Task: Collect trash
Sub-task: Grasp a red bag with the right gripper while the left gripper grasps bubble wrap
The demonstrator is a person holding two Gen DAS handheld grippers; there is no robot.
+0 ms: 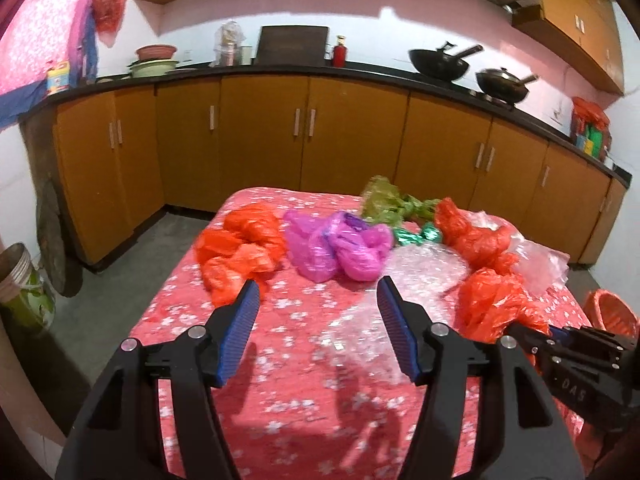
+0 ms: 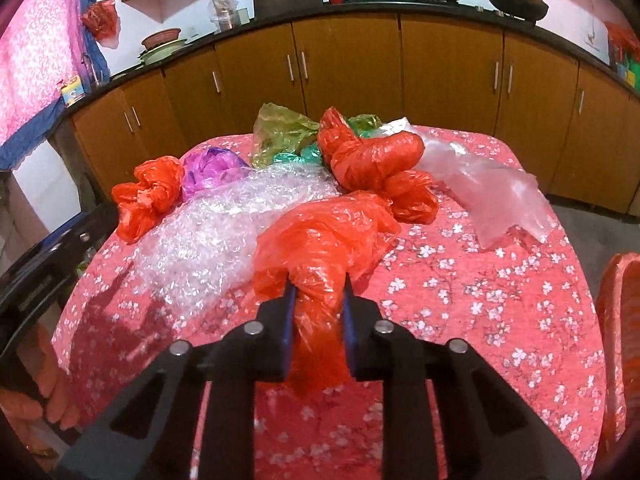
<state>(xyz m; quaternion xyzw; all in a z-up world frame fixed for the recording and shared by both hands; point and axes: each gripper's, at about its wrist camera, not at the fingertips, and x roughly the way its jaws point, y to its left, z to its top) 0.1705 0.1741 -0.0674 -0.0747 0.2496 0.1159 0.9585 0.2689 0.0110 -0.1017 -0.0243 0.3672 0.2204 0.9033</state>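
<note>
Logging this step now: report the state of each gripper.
Left gripper: open, holding nothing, above the tablecloth.
Right gripper: shut on the red plastic bag.

Left gripper [image 1: 318, 286]: jaws stood apart, nothing between them, tilted down over the table [image 1: 304, 412].
Right gripper [image 2: 319, 286]: pads pinched a crumpled red bag [image 2: 320, 240] on that table's near side.

bags [image 2: 332, 240] lie on table [image 2: 500, 320]
</note>
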